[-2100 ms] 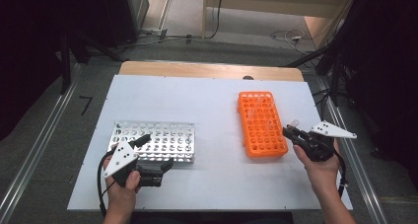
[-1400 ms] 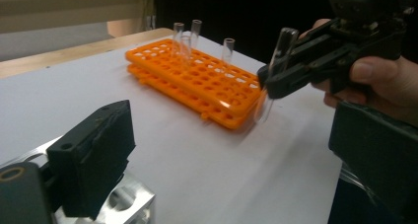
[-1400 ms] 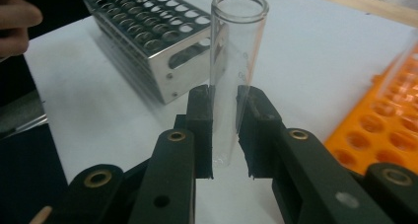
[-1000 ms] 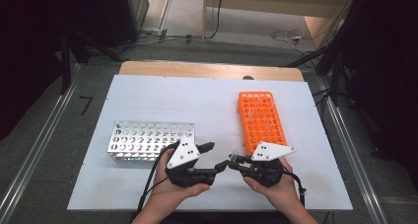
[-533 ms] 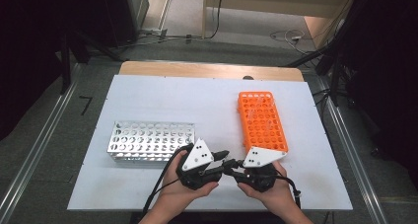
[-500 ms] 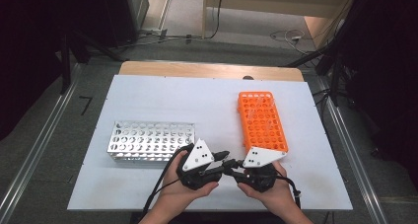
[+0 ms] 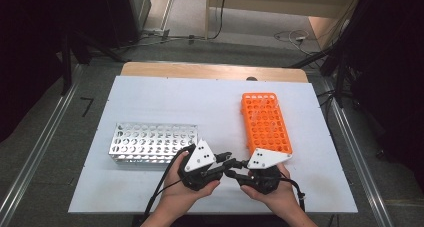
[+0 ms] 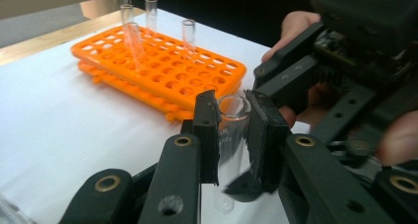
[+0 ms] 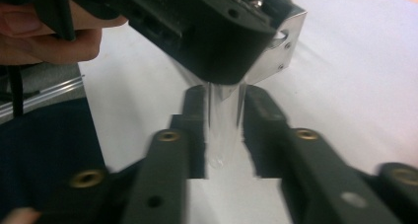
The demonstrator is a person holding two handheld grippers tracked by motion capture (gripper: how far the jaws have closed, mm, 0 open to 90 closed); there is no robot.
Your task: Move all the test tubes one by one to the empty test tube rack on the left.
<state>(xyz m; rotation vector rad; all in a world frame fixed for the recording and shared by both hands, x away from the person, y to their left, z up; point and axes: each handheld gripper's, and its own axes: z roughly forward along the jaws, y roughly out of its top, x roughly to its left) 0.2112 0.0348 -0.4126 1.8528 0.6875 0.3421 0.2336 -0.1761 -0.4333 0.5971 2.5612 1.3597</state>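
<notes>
Glass test tube passing mid-counter: both grippers, apart seconds ago, now meeting; left gripper jaws pinching it, right gripper jaws flanking (grip unclear).

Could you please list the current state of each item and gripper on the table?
Left gripper: shut on the glass tube.
Right gripper: jaws astride the same tube; grip unclear.
Glass tube: upright, empty, off the table.
Orange rack: flat, holding a few tubes.
Metal rack: upright, holes empty.
</notes>
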